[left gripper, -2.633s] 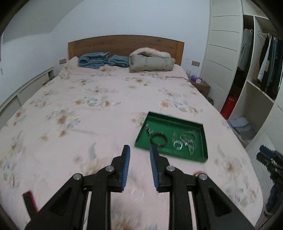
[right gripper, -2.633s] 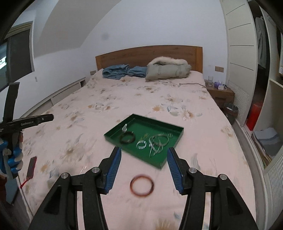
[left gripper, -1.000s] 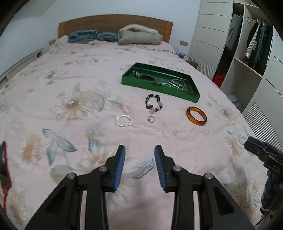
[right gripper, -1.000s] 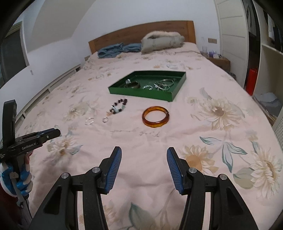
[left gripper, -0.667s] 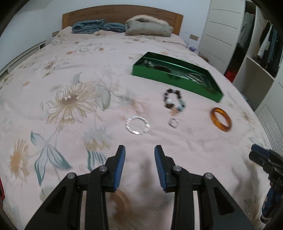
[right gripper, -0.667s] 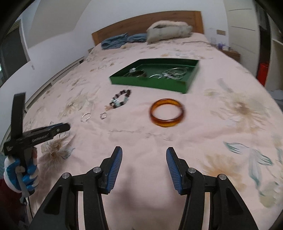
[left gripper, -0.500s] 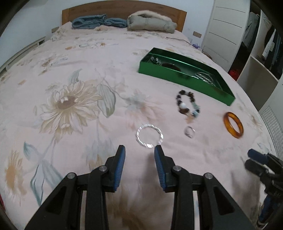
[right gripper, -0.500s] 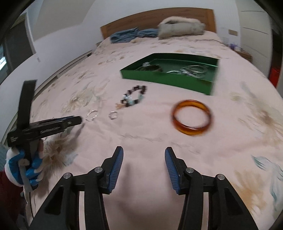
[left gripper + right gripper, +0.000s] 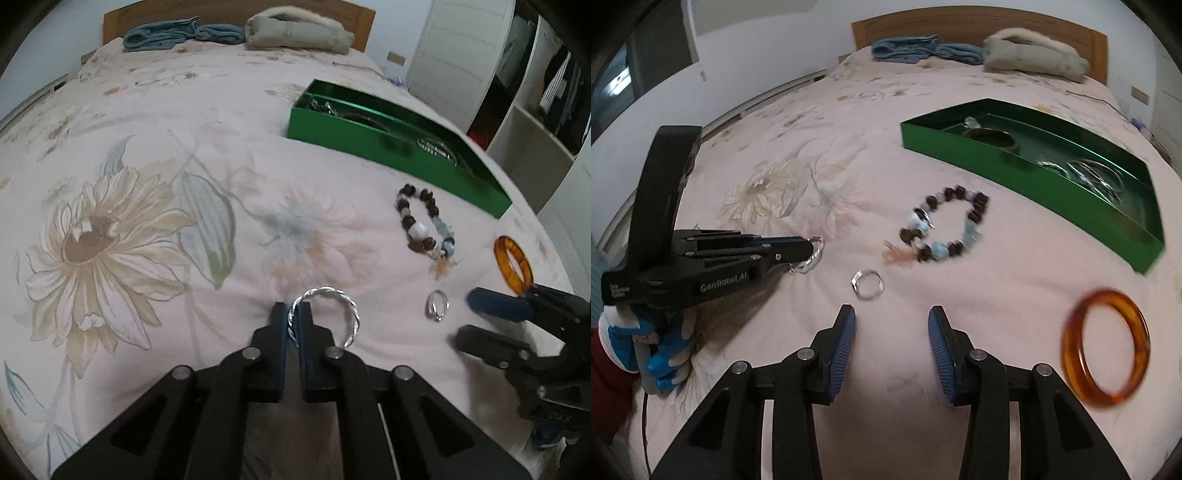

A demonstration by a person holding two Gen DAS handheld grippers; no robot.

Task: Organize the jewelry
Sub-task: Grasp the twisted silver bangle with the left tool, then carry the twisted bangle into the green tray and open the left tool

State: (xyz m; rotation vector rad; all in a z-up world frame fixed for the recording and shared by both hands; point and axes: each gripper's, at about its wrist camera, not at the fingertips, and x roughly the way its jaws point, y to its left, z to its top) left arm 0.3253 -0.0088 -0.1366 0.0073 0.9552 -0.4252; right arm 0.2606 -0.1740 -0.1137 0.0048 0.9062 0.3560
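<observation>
On a bed [image 9: 147,122] spread with a pale floral cover, the left gripper [image 9: 294,321] has its jaws clamped on the near rim of a twisted silver bangle [image 9: 328,314], low in the centre of the left wrist view; the jaws have just closed on it. In the right wrist view the same gripper, held by a hand in a blue-and-white glove [image 9: 646,347], enters from the left edge with the bangle at its tip.

The right gripper [image 9: 892,332] hangs over the cover with its jaws apart and nothing between them; they have just been narrowing. Just beyond its left finger lies a small silver ring [image 9: 868,283], flat on the cover and touching nothing.

Further up the right wrist frame sits a beaded bracelet [image 9: 943,230] of dark and pale blue beads, apart from the ring. An amber bangle [image 9: 1106,349] lies at the lower right of that frame, blurred. A green tray [image 9: 1015,162] runs across the upper right, holding a dark bangle and several silver pieces. Folded blue cloth [image 9: 181,31] and a beige coat [image 9: 299,31] rest against the wooden headboard [image 9: 110,18] along the top of the left wrist frame.
</observation>
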